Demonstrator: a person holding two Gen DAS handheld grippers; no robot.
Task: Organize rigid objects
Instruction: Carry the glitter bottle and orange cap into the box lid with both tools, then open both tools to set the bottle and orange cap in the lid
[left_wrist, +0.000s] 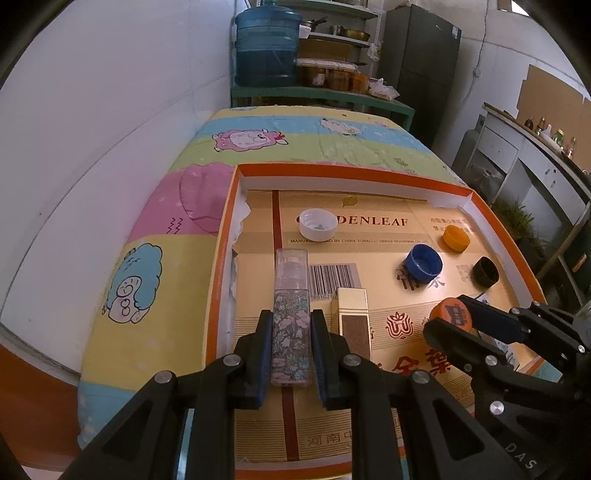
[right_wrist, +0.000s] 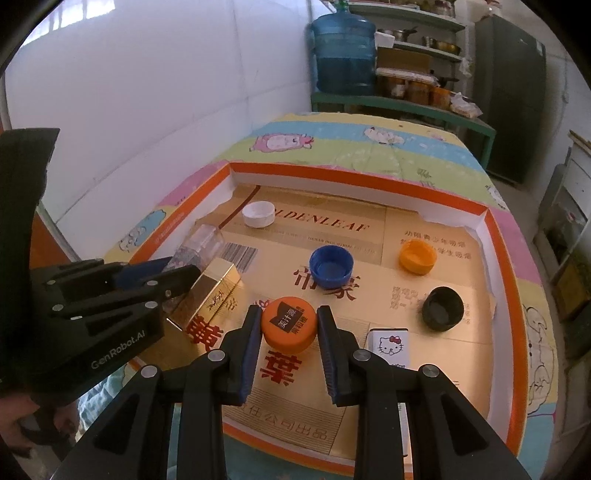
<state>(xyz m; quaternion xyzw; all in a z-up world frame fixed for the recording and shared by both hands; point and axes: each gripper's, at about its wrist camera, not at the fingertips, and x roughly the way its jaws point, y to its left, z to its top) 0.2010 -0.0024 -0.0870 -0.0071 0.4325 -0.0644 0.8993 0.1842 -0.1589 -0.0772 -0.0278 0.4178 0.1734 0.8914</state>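
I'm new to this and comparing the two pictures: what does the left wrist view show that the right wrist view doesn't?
Only the left wrist view shows the floral spray bottle gripped lengthwise in the left gripper. Only the right wrist view shows the Hello Kitty box. Both show the right gripper clamping the orange printed cap, the gold box, and the blue cap.

You are looking at a tray (left_wrist: 221, 236) with an orange rim and white inner walls, lined with gold cardboard (right_wrist: 417, 295) printed in dark red lettering and a black barcode. On it lie a white cap (left_wrist: 317, 223), a blue cap (left_wrist: 423, 263), a plain orange cap (left_wrist: 455, 238) and a black cap (left_wrist: 484, 272). The spray bottle (left_wrist: 290, 325) has a clear top and a body patterned with pink and blue flowers. Beside it sits a gold box (left_wrist: 352, 317) with a brown panel. Your orange cap with black print (right_wrist: 289, 324) sits between black claws with blue pads. The small white box (right_wrist: 389, 345) shows a cartoon cat with a pink bow. The bedsheet (left_wrist: 155, 206) has pastel yellow, pink, blue and green bands with cartoon sheep.
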